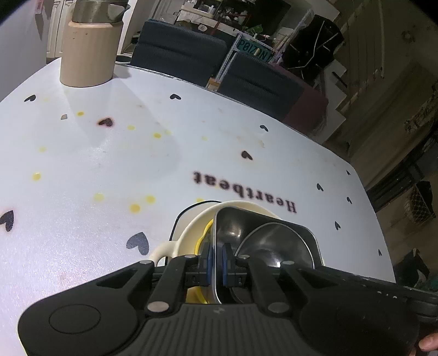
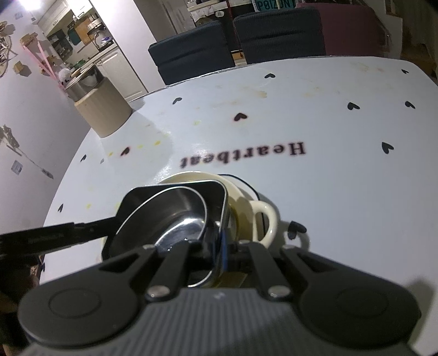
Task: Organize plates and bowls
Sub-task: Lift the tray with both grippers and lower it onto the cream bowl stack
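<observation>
Ahead of the black tongs [image 1: 217, 263] lies a white tabletop [image 1: 109, 169] scattered with black hearts; between the tongs, a silver steel tray [image 1: 262, 232] over a cream bowl [image 1: 189, 235].

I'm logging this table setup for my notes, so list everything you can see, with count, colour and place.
Rectangular steel tray: one, silver, atop the cream dish, both grippers pinching opposite rims.
Round steel bowl: one, silver, tilted inside the tray.
Cream ceramic dish with loop handles: one, cream, under the tray.
Yellow item: one, partly hidden inside the cream dish; cannot tell what.
Beige ribbed canister: one, far left corner, holding a steel pot.
White table: one, black hearts, yellow spots, "Heartbeat" print.
Dark blue chairs: two, behind the table.
Left gripper: black, shut on the tray's rim.
Right gripper: black, shut on the tray's rim.
</observation>
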Available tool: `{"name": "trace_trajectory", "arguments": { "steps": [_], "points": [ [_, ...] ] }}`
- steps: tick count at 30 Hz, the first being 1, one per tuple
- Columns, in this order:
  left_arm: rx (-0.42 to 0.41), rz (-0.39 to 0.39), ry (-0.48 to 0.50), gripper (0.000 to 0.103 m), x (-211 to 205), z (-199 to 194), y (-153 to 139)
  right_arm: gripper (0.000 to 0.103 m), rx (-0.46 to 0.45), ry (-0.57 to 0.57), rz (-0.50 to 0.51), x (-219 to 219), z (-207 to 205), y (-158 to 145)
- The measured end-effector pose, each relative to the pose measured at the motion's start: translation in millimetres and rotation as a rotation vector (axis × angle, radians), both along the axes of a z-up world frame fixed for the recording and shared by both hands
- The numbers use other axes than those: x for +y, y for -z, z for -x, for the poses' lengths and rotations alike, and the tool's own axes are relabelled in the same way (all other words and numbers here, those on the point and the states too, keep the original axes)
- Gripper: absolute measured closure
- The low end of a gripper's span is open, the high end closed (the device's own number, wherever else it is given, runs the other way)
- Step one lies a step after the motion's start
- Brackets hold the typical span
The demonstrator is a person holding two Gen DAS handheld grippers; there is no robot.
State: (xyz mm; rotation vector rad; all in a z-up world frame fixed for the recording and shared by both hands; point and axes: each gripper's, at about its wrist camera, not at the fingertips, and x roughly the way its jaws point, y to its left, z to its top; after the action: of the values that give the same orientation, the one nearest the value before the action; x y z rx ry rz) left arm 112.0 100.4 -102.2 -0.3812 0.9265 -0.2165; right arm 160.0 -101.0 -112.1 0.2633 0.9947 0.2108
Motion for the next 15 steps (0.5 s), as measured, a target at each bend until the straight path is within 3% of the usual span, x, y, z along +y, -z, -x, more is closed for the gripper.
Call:
{"name": "trace_trajectory", "arguments": {
  "steps": [15],
  "points": [
    [0.015, -0.019, 0.012, 0.096, -3.4, -2.3, -0.1, 0.097, -0.002, -0.014, 0.02, 1.8, -1.5, 1.0]
  ]
}}
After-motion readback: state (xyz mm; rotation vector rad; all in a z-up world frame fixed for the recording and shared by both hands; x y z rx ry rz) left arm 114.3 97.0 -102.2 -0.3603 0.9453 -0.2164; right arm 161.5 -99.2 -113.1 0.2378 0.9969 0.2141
